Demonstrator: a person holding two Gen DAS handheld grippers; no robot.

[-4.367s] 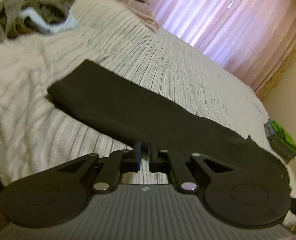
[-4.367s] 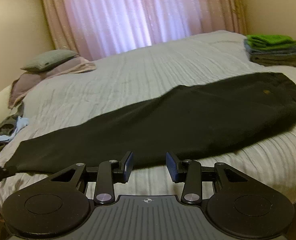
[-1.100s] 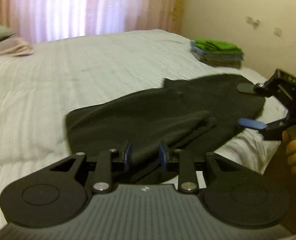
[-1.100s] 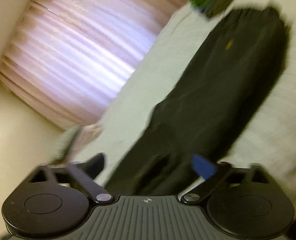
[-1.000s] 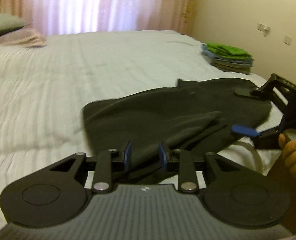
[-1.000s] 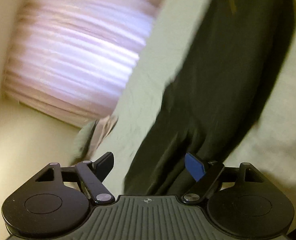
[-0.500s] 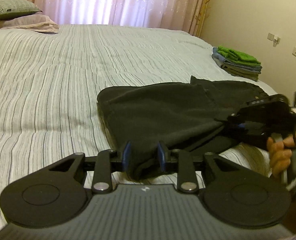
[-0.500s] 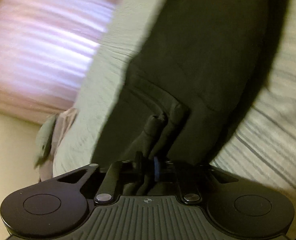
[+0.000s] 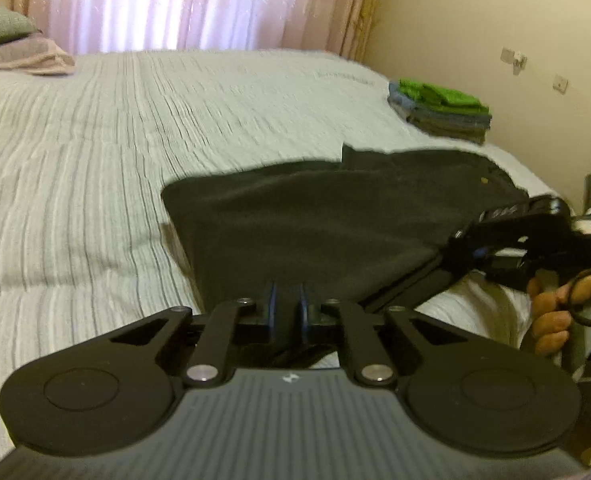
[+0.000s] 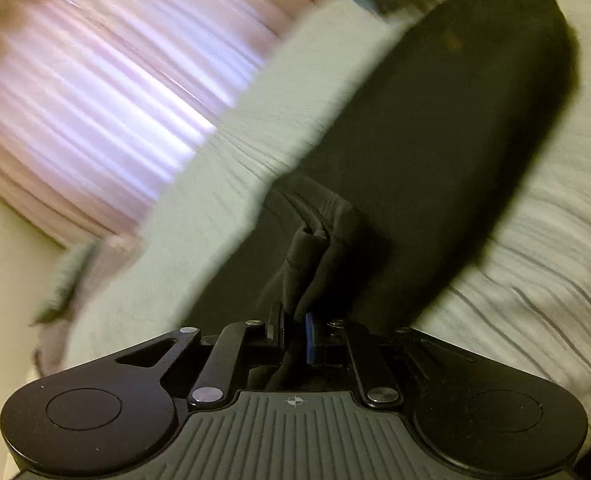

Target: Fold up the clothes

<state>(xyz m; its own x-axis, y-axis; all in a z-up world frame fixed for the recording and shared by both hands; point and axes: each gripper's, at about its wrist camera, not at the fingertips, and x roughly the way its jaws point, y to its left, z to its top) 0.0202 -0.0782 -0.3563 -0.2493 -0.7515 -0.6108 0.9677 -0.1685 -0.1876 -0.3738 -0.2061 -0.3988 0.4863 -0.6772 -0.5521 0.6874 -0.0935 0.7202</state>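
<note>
**Dark trousers halfway through a fold on the bed**

Pink curtains [image 9: 167,4] glow behind a wide bed [image 9: 95,140] with a striped grey cover, pillows [image 9: 11,48] up at ten o'clock and a stack of folded clothes [image 9: 441,110] with green on top at two o'clock, near the wall.

Between them lie the dark trousers [image 9: 315,220], doubled over on themselves at the near edge of the bed. The left gripper [image 9: 286,300] has its fingers drawn close together on the near hem of the cloth, at six o'clock of the garment. The right gripper [image 10: 293,330], held off at three o'clock in the person's right hand [image 9: 551,312], is likewise pinched shut on a bunched ridge of the same fabric; its own view is blurred, but the fold of cloth rising between the fingers is plain enough.

To my eye the lengthwise fold is in hand: both ends of one edge are gripped and the layers sit roughly over each other. The next move, I would judge, calls for laying that edge down square on the layer beneath and letting go together, so the top layer does not slide or wrinkle, before halving it again towards the stack.
</note>
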